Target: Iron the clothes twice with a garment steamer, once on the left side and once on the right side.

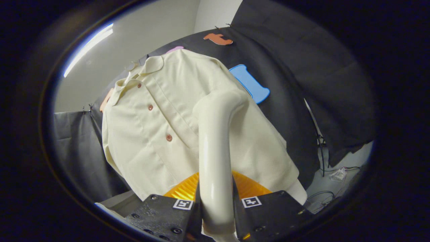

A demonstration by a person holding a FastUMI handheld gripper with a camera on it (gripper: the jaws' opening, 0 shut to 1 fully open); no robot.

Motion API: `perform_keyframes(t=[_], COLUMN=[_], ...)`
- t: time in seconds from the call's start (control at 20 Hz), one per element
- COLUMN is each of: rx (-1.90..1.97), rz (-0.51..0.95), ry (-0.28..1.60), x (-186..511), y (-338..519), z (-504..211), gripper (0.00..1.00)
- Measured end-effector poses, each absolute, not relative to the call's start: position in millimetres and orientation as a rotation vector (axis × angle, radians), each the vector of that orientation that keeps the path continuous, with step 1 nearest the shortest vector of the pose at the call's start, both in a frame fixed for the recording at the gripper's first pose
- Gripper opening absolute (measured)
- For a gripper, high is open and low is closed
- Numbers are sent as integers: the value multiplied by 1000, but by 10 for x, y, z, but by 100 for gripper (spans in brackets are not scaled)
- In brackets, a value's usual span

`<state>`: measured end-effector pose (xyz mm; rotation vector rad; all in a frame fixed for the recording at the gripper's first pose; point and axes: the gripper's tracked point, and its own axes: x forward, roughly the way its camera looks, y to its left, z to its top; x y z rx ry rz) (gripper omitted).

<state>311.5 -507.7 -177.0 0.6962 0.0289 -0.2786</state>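
Bottom centre of the frame: your gripper (217, 215) has both fingers (168, 215) clamped on the glossy white handle of the garment steamer (215, 158), one pressing each side. That handle runs up the middle of the frame and its curved head sits against the shirt (158, 134). Cream short-sleeved shirt hangs centre to upper left, buttoned, collar at the top, in front of the black booth cloth (302, 84). An orange ribbed part (184, 190) shows just behind the fingers, low centre. Cables (322, 196) lie on the floor, lower right.
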Motion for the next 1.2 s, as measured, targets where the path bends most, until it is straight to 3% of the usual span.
perform_keyframes(t=[0.65, 1.2], rx=[764, 869], rz=[-350, -410], ry=[131, 178], x=[2785, 2210], y=[-4904, -4340], z=[-2607, -2887], gripper=[38, 38])
